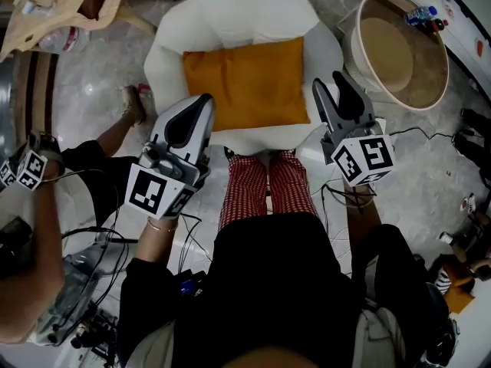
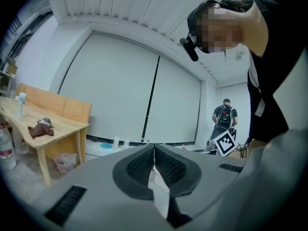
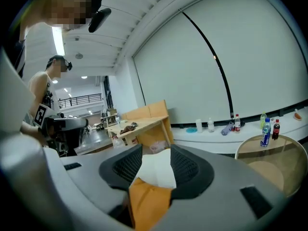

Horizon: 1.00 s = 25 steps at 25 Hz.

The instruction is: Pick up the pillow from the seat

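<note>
An orange pillow [image 1: 247, 83] lies flat on the white cushioned seat [image 1: 238, 10]. My left gripper [image 1: 202, 103] hovers over the pillow's near left corner with its jaws shut; in the left gripper view [image 2: 154, 150] only a sliver of white seat [image 2: 160, 189] shows below the closed pads. My right gripper [image 1: 331, 83] stands at the pillow's right edge with its jaws apart. In the right gripper view [image 3: 155, 160], the orange pillow [image 3: 146, 201] and white seat [image 3: 159, 172] appear through the gap, and the pads touch neither.
A round wooden tub-like table [image 1: 439, 48] with bottles [image 1: 423, 14] stands at the right. A wooden table [image 1: 46, 10] is at the upper left. Another person's arm with a marker cube [image 1: 31, 169] is at the left. My red-checked trouser legs [image 1: 265, 182] are in front of the seat.
</note>
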Motion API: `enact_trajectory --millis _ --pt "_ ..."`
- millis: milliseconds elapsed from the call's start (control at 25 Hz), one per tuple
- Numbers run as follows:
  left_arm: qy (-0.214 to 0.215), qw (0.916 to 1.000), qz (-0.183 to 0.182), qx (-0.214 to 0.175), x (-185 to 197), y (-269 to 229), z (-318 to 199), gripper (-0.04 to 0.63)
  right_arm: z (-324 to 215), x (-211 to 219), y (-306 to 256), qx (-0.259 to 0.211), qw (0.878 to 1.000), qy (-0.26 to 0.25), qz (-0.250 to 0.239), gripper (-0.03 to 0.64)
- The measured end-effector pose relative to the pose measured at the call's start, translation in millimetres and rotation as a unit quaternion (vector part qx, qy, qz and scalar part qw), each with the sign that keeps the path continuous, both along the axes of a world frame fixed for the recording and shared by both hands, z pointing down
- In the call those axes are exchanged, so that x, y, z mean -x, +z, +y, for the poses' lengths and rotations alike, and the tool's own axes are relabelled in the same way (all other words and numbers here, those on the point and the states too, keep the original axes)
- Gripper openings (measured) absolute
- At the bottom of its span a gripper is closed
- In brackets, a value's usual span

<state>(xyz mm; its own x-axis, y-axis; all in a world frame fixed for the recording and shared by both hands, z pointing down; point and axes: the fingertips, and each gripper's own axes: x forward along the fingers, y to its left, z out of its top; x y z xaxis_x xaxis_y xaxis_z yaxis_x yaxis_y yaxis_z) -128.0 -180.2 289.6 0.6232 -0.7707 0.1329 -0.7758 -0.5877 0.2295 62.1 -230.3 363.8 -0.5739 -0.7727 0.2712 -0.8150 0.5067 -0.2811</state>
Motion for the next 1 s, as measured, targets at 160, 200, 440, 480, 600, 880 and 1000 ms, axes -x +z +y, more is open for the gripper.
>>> enact_trajectory --millis 160,200,440,480,600,880,1000 --pt "0.004 0.9998 0.004 0.021 4 27 0 0.01 -5 2 36 0.026 1.0 0.006 0.004 0.187" --pt "0.005 0.9996 0.011 0.024 3 31 -1 0.009 -6 2 44 0.031 0.999 0.007 0.005 0.193" --pt "0.005 0.9993 -0.026 0.028 4 58 -14 0.009 -12 -2 87 0.052 0.998 0.012 0.018 0.224" --pt "0.004 0.9992 -0.027 0.028 5 62 -15 0.01 -13 -3 94 0.055 0.998 0.012 0.02 0.23" --pt "0.002 0.9992 -0.034 0.022 4 72 -21 0.01 -16 -7 116 0.071 0.997 0.013 0.023 0.247" --pt "0.009 0.9992 -0.023 0.032 -2 107 -29 0.011 -17 -9 175 0.106 0.993 0.017 0.043 0.264" --pt "-0.005 0.999 -0.035 0.027 0 121 -37 0.011 -19 -7 202 0.121 0.991 0.015 0.057 0.268"
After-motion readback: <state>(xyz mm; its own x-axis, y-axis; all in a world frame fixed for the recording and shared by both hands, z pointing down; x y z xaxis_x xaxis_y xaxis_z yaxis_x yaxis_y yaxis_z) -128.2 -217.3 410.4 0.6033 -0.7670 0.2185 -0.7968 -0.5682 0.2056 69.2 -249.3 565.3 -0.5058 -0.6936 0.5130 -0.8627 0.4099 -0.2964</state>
